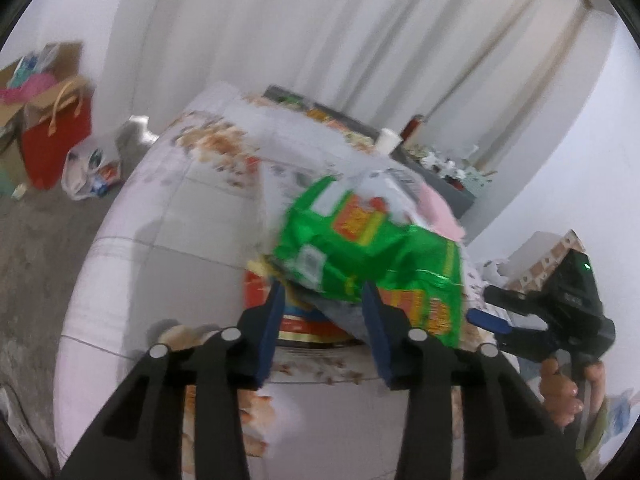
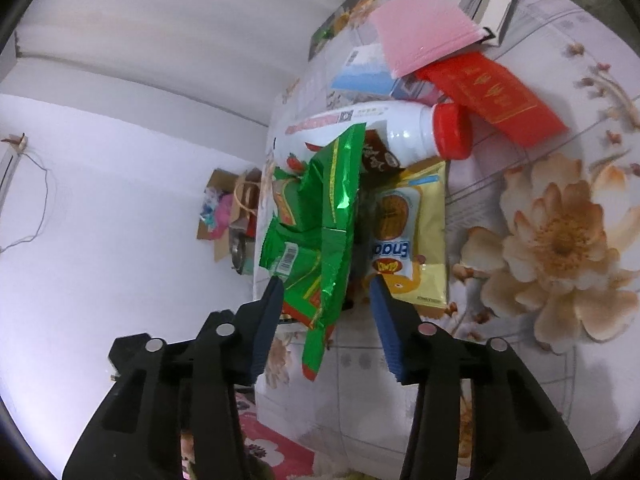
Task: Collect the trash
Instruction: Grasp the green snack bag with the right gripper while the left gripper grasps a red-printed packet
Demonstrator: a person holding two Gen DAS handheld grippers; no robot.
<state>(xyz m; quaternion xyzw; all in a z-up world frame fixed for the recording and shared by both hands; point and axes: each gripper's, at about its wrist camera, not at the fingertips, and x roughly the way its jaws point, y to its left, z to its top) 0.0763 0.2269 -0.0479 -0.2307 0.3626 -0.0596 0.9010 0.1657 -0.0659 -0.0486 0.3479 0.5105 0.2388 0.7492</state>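
Observation:
A crumpled green snack wrapper (image 1: 372,252) lies on top of a heap of trash on a floral tablecloth (image 1: 168,216). My left gripper (image 1: 324,292) is open, its blue fingers either side of the wrapper's near edge. My right gripper (image 2: 326,280) is open too, with the green wrapper (image 2: 320,220) between its fingertips; it shows at the right of the left wrist view (image 1: 496,320). Beside the wrapper lie a yellow biscuit packet (image 2: 416,232), a white bottle with a red cap (image 2: 400,128), a red packet (image 2: 492,96) and a pink sheet (image 2: 420,32).
A red bag (image 1: 56,140), cardboard boxes (image 1: 24,92) and a plastic bag (image 1: 88,168) stand on the floor at the left. White curtains (image 1: 320,40) hang behind the table. A paper cup (image 1: 386,140) stands at the table's far edge.

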